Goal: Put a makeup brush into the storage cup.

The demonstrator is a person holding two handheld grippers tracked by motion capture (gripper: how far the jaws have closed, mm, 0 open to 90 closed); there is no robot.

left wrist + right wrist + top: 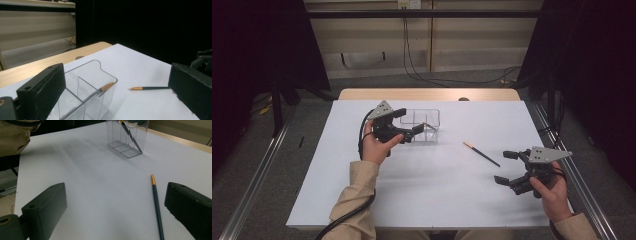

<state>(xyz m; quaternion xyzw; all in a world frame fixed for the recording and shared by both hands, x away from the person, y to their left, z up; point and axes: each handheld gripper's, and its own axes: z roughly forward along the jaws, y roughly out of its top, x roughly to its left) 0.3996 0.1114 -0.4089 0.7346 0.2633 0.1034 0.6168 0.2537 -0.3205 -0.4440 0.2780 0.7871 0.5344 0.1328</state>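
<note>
The high view looks forward and down from above the near edge of the white rectangular surface (427, 190), taking in all four edges. The left gripper view sits low and close beside the clear plastic divided box (92, 82), facing the right edge. The right gripper view looks low across toward the far-left corner. All three share the box (127, 142) and the dark, gold-tipped pencil (157, 205).

clear box (421, 125) far-left, pen (481, 153) mid-table

The box (420, 125) is clear plastic. Both pens (481, 153) are dark with orange-gold tips. The table (437, 200) is white, the grippers (508, 168) black.
</note>
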